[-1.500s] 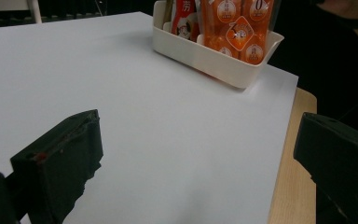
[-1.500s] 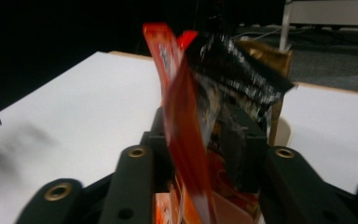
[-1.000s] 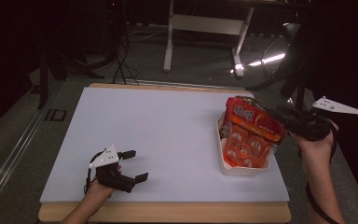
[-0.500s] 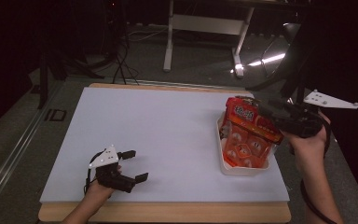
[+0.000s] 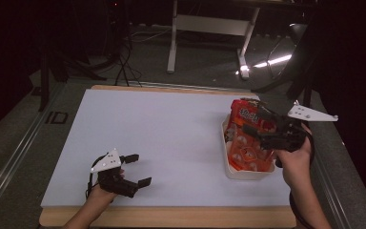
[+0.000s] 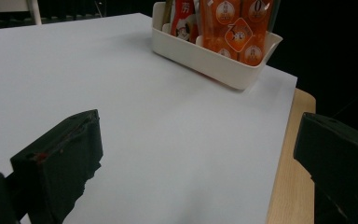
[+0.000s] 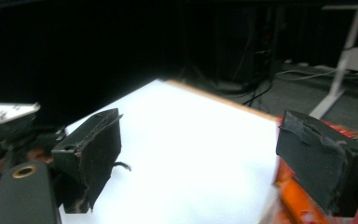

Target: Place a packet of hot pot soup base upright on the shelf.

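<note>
A cream tray (image 5: 248, 174) at the table's right holds several orange snack packets (image 5: 244, 153). My right gripper (image 5: 253, 122) hovers over the tray's far half, open, with nothing between its jaws. In the right gripper view the right gripper (image 7: 200, 140) points across the white table top, and an orange packet (image 7: 298, 205) shows blurred just under its right jaw. My left gripper (image 5: 139, 169) rests open near the front left edge, far from the tray. From the left gripper (image 6: 200, 154) view, the tray (image 6: 214, 63) and packets (image 6: 235, 32) stand beyond the open jaws.
The white board (image 5: 171, 129) covers the wooden table, whose front edge (image 5: 171, 217) shows as a bare strip. Dark floor, cables and a white stand leg (image 5: 174, 43) lie beyond the far edge.
My right gripper has moved left from beside the tray to above the packets. The left gripper has stayed where it was.
</note>
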`<state>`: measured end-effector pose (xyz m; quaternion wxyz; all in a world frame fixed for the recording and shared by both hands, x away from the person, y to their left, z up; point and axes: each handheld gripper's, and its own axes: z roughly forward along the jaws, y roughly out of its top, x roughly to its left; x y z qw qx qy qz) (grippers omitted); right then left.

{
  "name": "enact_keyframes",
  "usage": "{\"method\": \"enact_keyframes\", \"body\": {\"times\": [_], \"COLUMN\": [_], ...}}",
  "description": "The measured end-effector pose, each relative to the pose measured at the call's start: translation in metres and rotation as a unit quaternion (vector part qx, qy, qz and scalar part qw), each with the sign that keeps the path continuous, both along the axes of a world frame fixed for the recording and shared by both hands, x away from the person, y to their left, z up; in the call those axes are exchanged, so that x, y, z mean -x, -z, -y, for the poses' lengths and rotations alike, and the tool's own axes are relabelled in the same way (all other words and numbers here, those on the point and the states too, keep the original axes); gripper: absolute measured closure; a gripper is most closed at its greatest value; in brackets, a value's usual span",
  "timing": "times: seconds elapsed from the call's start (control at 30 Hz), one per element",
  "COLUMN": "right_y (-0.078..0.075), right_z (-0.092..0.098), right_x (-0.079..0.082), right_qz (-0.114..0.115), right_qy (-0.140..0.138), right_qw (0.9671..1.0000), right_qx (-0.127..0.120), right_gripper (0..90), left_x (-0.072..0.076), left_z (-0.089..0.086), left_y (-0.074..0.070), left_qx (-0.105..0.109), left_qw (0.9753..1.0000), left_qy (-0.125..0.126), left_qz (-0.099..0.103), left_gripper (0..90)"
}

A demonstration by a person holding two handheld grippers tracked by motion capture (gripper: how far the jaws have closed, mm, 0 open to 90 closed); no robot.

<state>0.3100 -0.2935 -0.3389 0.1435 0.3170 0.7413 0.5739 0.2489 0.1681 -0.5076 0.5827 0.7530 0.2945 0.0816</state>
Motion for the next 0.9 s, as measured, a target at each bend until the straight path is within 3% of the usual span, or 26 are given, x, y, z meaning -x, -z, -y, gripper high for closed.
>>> {"method": "enact_keyframes", "body": {"times": [0.2, 0.5, 0.67, 0.9], "right_y": [0.015, 0.044, 0.062, 0.084], "right_z": [-0.015, -0.036, -0.045, -0.052], "right_x": [0.007, 0.014, 0.017, 0.021], "right_qz": [0.002, -0.01, -0.017, -0.024], "right_qy": [-0.018, -0.045, -0.049, -0.049], "right_qw": [0.9996, 0.9986, 0.998, 0.9981], "right_qx": [0.022, 0.026, 0.034, 0.027], "right_gripper": [13.7, 13.6, 13.6, 13.5], "left_x": [0.0, 0.002, 0.002, 0.003], "left_z": [0.0, -0.001, -0.001, -0.001], "left_y": [-0.001, -0.002, -0.001, -0.003], "left_qx": [0.002, 0.006, 0.006, 0.005], "left_qw": [1.0, 0.9999, 0.9999, 0.9999], "left_qy": [0.0, 0.001, 0.001, 0.002], "left_qz": [0.003, 0.01, 0.01, 0.015], "left_gripper": [1.8, 1.8, 1.8, 1.8]}}
